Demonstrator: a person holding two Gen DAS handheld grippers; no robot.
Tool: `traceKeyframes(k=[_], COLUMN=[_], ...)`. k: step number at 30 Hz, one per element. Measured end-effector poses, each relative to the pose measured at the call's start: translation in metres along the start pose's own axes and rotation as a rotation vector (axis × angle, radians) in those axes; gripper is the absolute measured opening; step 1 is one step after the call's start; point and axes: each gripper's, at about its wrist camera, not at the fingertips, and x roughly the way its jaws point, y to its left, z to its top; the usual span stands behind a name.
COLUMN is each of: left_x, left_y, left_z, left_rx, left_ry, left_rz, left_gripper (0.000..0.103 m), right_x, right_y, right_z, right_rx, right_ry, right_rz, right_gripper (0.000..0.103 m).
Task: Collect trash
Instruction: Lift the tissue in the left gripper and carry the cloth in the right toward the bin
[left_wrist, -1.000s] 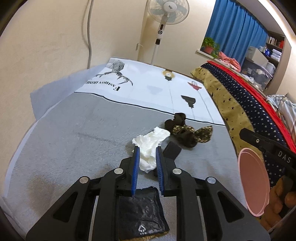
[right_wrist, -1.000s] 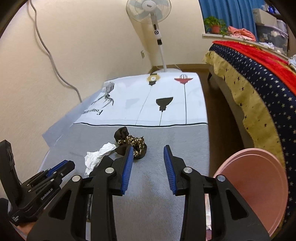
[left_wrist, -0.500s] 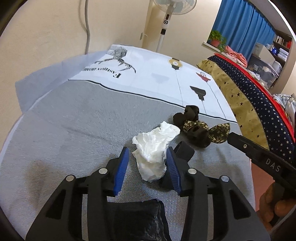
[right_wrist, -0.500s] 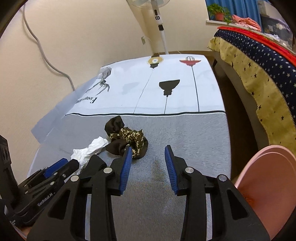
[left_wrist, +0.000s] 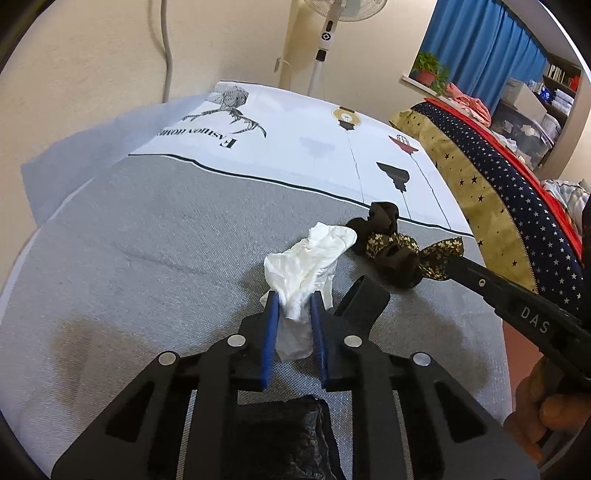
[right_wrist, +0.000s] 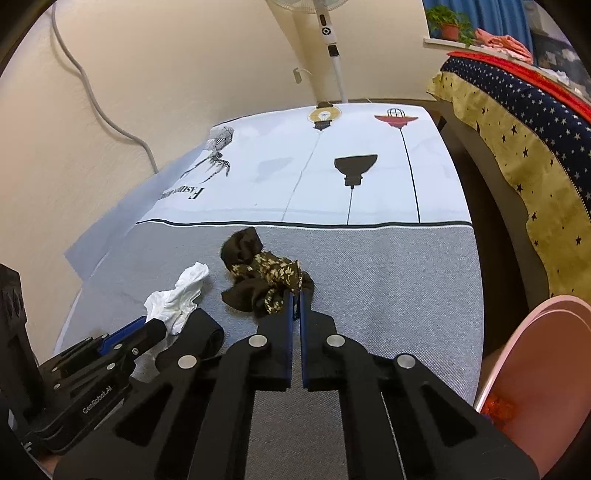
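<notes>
Pinching white tissue (left_wrist: 306, 264) on the grey mat (left_wrist: 147, 251) between left tongs (left_wrist: 293, 306). Clenching right tongs (right_wrist: 295, 297) on the near edge of the dark patterned cloth (right_wrist: 264, 278) beside it. Showing a pink bin (right_wrist: 535, 373) only in the right view, a black bag (left_wrist: 284, 435) only in the left.

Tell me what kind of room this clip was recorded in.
Most likely a bedroom at home. A bed with a star-patterned cover runs along one side, a standing fan is by the wall, and blue curtains hang behind a potted plant.
</notes>
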Motion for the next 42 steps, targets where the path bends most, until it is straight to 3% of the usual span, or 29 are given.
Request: traceKeyframes(k=[42], left_x=[-0.113], left_y=[-0.042], left_z=[-0.022], left_rx=[0.094], left_ry=[-0.165], left_rz=[-0.127], left_gripper=[0.016], right_x=[-0.187], right_y=[0.002], right_z=[-0.027], right_rx=[-0.059], right_ry=[-0.236], right_rz=[-0.107], right_gripper=[0.002])
